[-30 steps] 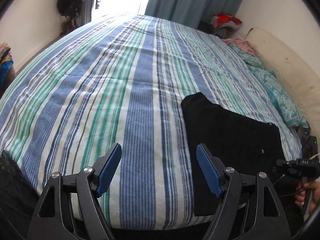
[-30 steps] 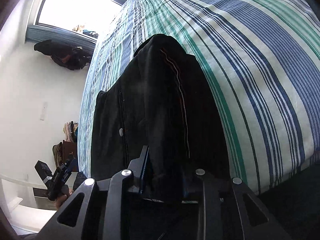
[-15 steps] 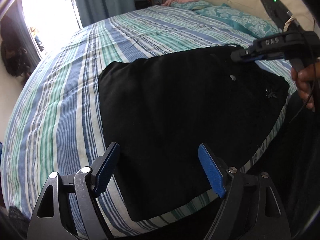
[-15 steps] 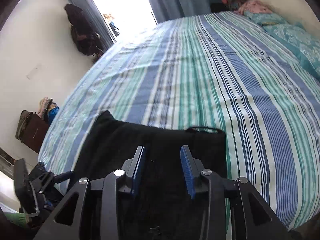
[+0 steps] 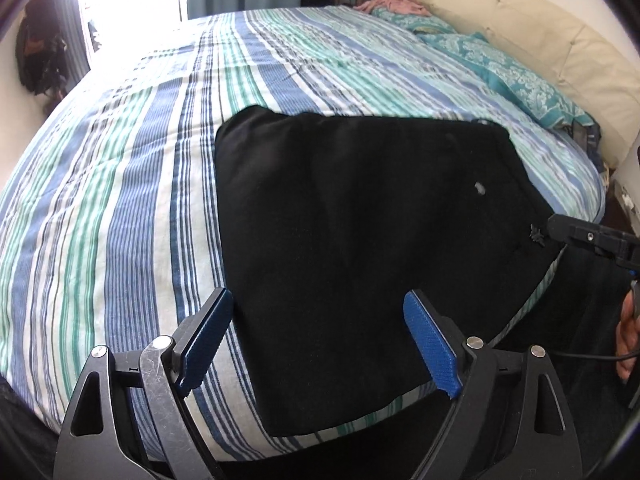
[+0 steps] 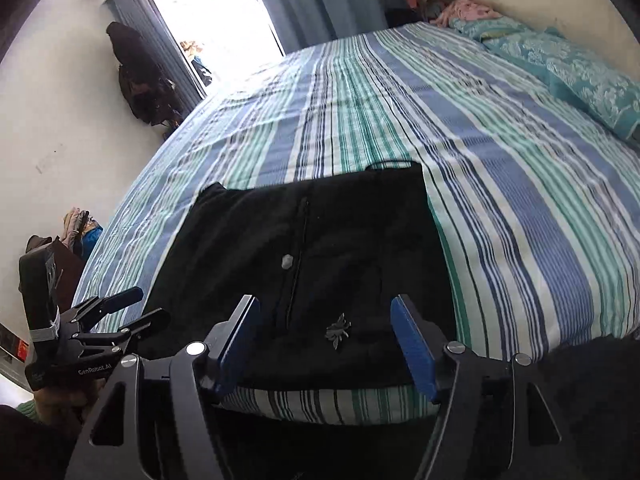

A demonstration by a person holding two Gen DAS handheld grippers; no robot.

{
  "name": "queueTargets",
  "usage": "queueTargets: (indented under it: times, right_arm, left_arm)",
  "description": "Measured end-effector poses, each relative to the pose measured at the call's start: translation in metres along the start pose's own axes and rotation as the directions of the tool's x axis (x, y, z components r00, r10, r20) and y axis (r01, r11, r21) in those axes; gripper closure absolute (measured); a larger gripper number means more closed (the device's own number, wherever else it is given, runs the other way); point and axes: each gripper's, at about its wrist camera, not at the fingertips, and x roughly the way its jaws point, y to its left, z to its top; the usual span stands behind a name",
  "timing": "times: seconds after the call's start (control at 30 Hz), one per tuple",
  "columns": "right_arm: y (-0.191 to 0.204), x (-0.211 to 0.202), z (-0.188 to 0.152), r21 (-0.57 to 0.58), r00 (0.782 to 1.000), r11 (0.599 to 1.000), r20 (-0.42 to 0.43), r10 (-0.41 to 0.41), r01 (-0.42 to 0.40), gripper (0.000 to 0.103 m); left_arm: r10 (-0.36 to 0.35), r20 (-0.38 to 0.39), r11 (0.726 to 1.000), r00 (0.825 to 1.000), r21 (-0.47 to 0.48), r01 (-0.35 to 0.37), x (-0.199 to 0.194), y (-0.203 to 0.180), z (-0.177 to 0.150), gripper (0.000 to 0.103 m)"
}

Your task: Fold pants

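Hanging past the bed point(image 5: 120, 208) edge, black pants' point(image 5: 360, 240) near end disappears.

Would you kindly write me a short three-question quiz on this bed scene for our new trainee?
1. True or false: the black pants lie folded on the striped bedspread, near its front edge.
2. Multiple choice: what is between the fingers of the right gripper? A) a pinched fold of the pants B) a pillow C) nothing gripped; the jaws have just been opening and stand apart above the pants.
3. Fill in: the left gripper is ____ and holds nothing.

Key: 1 true; 2 C; 3 open.
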Motion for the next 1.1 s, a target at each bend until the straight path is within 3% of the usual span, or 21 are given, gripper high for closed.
queueTargets:
  times: [0.03,0.13,0.23,0.3,0.47,1.1]
  right_arm:
    - [-0.007,0.009,-0.003,0.054,0.999,0.998,-0.036,-0.009,0.011,0.034]
    - [-0.017,0.011,0.000,0.145,1.000,0.989,-0.006,0.027,-0.026,0.033]
    - [-0.016,0.002,-0.004,0.127,0.999,0.991,0.025,0.030,-0.032,0.033]
    - [-0.014,-0.014,-0.004,0.124,0.996,0.992,0.092,0.018,-0.029,0.033]
    - [-0.006,-0.050,-0.002,0.090,0.965,0.996,0.259,-0.032,0.008,0.028]
    - [0.031,-0.081,-0.009,-0.045,0.936,0.999,0.353,0.000,0.017,0.028]
  left_arm:
    - [0.001,-0.013,1.000,1.000,0.005,-0.001,0.006,0.000,-0.003,0.012]
    - [-0.058,-0.023,0.995,0.998,-0.080,0.056,0.006,0.014,-0.005,0.009]
    - [-0.041,0.006,0.993,0.999,-0.109,0.041,-0.003,0.021,-0.005,0.009]
    - [-0.023,0.047,0.994,0.999,-0.104,0.028,-0.012,0.023,-0.004,0.009]
    - [0.028,0.136,0.993,0.990,-0.117,-0.012,-0.030,0.027,0.002,0.009]
    - [0.147,0.249,0.984,0.957,-0.133,-0.116,-0.073,0.027,0.003,0.009]
